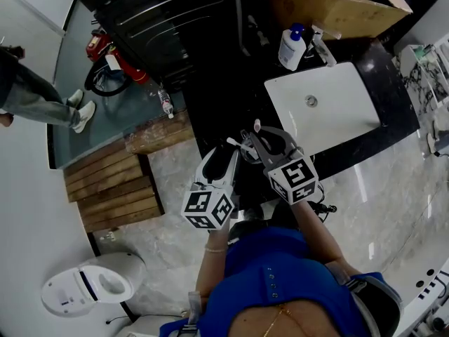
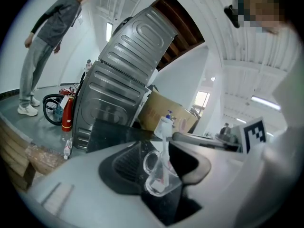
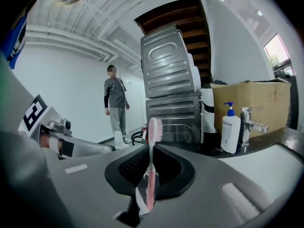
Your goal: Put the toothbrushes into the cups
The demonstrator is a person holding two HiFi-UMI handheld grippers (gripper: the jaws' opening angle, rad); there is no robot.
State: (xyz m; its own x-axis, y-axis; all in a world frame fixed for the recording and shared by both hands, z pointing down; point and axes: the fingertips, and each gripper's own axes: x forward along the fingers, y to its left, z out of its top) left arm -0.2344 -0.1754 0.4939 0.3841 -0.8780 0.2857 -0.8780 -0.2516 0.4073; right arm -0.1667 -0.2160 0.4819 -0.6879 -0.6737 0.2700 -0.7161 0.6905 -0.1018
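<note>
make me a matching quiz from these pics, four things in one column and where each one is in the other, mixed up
Things
1. pink toothbrush
2. cup
3. bottle
4. toilet

Places
A. on the floor, lower left in the head view
B. between the left gripper's jaws
C. on the counter, beside the tap
D. gripped in the right gripper

Pairs: 1-D, 2-B, 3-C, 4-A
</note>
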